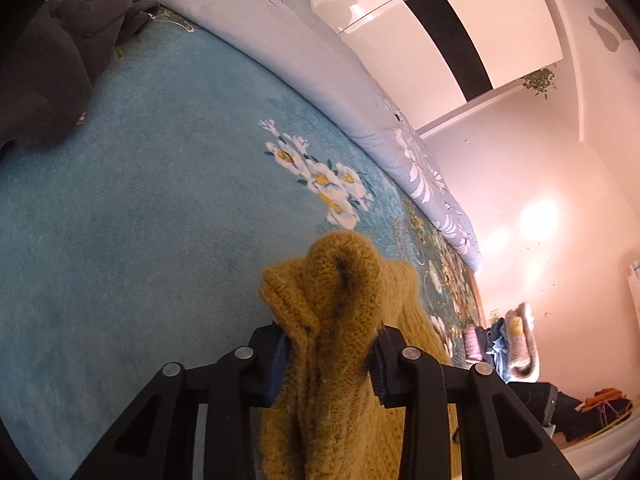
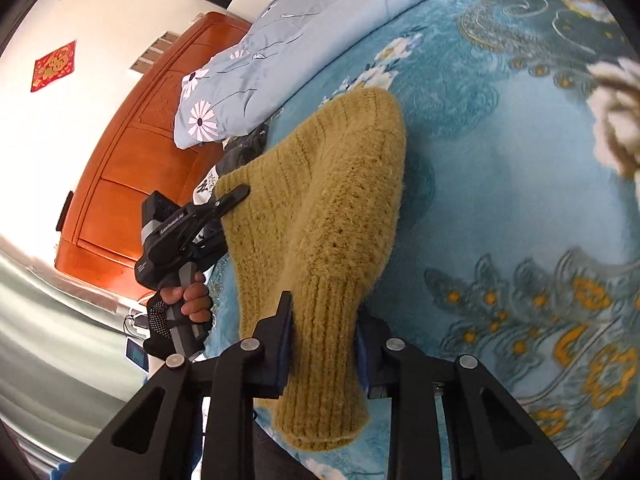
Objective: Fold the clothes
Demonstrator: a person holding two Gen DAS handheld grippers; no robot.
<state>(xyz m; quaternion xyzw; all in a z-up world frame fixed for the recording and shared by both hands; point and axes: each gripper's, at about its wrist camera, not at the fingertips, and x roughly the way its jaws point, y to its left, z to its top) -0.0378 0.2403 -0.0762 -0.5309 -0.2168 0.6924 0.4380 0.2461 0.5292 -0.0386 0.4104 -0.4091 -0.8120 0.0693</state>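
- Both tongs were clamped on one mustard knit sweater (image 2: 320, 208), held up off the bed.
- L gripper (image 1: 330, 354): pads pinched a bunched fold of the knit, w/ a rounded hump of fabric poking up past the tips; rest hung down btwn the arms.
- R gripper (image 2: 322, 344): jaws closed on a ribbed cuff/hem end, w/ the ribbed end trailing below the jaws.
- In the right wrist view, the L gripper's tip gripped the sweater's far edge; a gloved hand (image 2: 180, 312) w/ bare fingertips held its handle.
- Sweater stretched btwn the two, above a teal floral bedspread (image 1: 140, 200).
- Grey-blue floral duvet (image 1: 320, 72) lay along the far side of the bed; dark garment (image 1: 52, 52) sat on the spread, well apart.
- Orange wooden cabinet (image 2: 132, 168) stood beyond the bed.
- Pile of clothes (image 1: 508, 344) sat by the pink wall.
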